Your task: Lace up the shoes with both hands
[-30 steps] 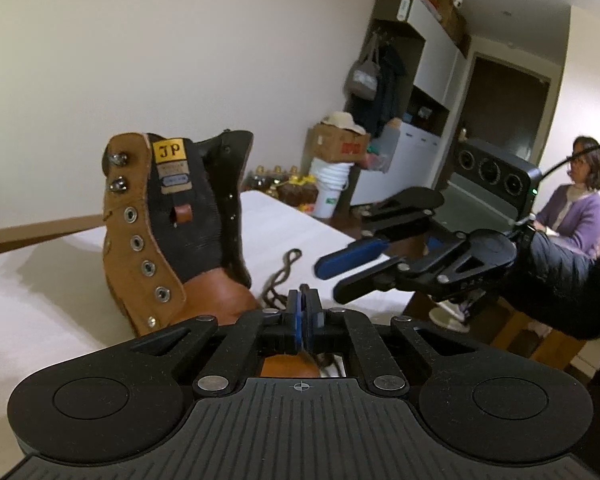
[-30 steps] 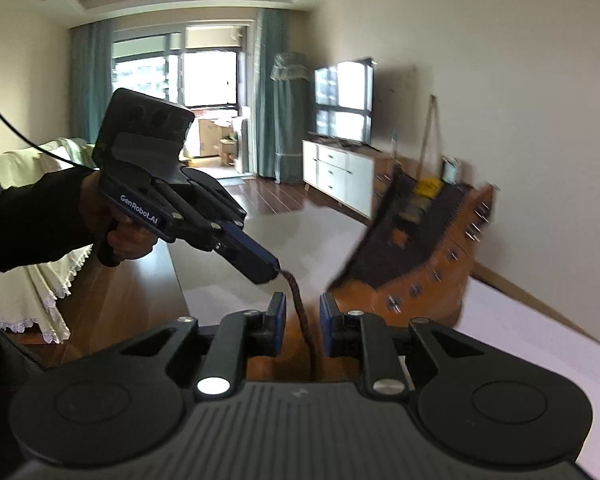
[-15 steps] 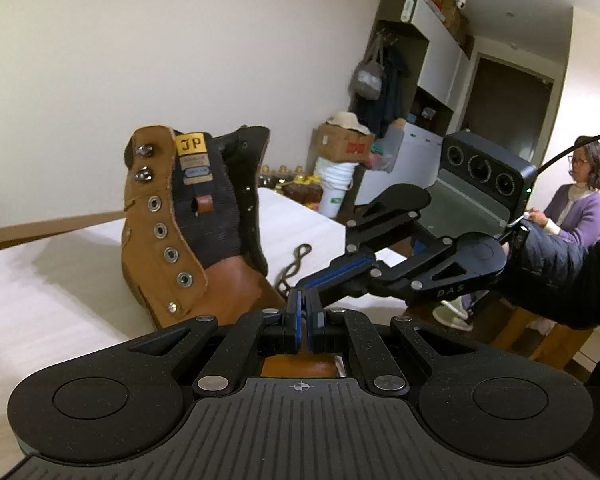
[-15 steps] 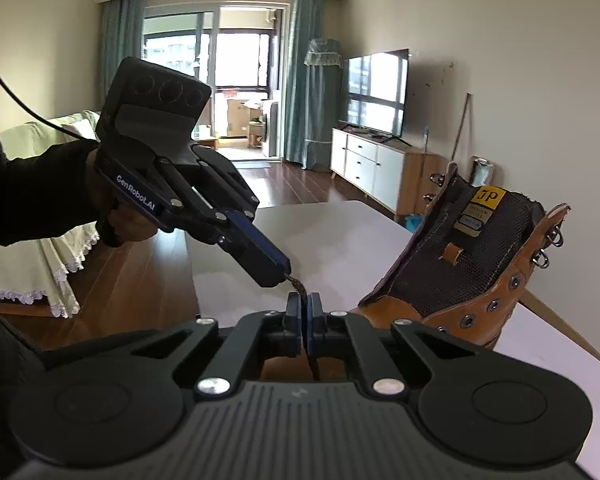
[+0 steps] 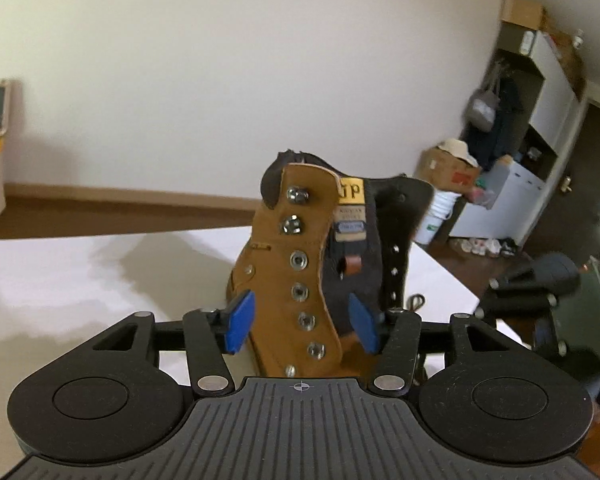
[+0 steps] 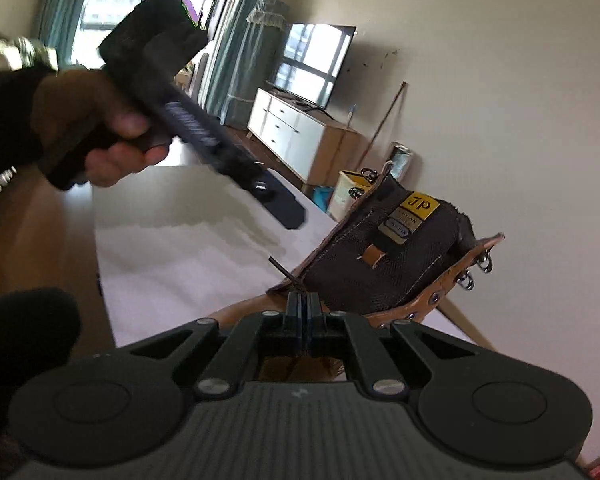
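Right gripper (image 6: 302,306) pinches lace (image 6: 286,274); left gripper (image 5: 302,326) opening, empty. Lace tip may slip before reaching boot (image 5: 300,272) eyelet.

Tan matt nubuck-like leather boot (image 5: 300,280) with shiny metal eyelets (image 5: 299,259), black woven cloth tongue (image 6: 384,256), dark braided lace (image 6: 288,274), matt white table (image 5: 60,288), ribbed matt black plastic gripper bodies, smooth blue pads (image 5: 240,322)
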Demonstrator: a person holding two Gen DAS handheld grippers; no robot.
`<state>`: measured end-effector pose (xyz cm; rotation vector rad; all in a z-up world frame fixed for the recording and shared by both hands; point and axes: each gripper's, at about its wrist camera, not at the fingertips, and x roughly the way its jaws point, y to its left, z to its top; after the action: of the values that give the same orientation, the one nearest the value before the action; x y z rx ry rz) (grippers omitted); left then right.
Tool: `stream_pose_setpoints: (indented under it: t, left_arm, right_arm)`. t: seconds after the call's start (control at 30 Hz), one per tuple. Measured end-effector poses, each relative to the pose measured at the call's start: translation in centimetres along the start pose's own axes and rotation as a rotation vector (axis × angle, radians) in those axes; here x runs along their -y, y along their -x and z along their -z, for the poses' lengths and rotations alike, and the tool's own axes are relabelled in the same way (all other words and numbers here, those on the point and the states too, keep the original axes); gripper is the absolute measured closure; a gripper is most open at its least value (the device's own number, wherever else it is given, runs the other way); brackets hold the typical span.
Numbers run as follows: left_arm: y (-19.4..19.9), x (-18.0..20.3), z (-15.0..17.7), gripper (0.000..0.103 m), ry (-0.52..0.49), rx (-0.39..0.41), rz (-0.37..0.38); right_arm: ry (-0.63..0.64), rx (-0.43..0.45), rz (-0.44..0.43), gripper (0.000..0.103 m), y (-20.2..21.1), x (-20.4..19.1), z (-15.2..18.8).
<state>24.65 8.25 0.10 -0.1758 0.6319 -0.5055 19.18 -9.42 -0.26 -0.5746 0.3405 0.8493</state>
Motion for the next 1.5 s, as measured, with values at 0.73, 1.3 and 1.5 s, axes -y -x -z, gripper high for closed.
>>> stream_pose_setpoints:
  t: [0.73, 1.3, 1.5]
  left_arm:
    - [-2.2, -2.3, -0.8, 0.084, 0.033, -0.125, 0.078]
    - [-2.2, -3.0, -0.6, 0.084, 0.035, -0.102, 0.130]
    - [-0.5, -3.3, 1.0, 0.069, -0.046, -0.089, 0.148]
  right_arm:
    - [0.253, -0.145, 0.203, 0.100, -4.6, -3.3, -1.8]
    - [0.339, -0.203, 0.178, 0.100, -8.8, -5.3, -3.4]
    - [0.319, -0.193, 0.155, 0.100, -10.1, -4.9, -3.4]
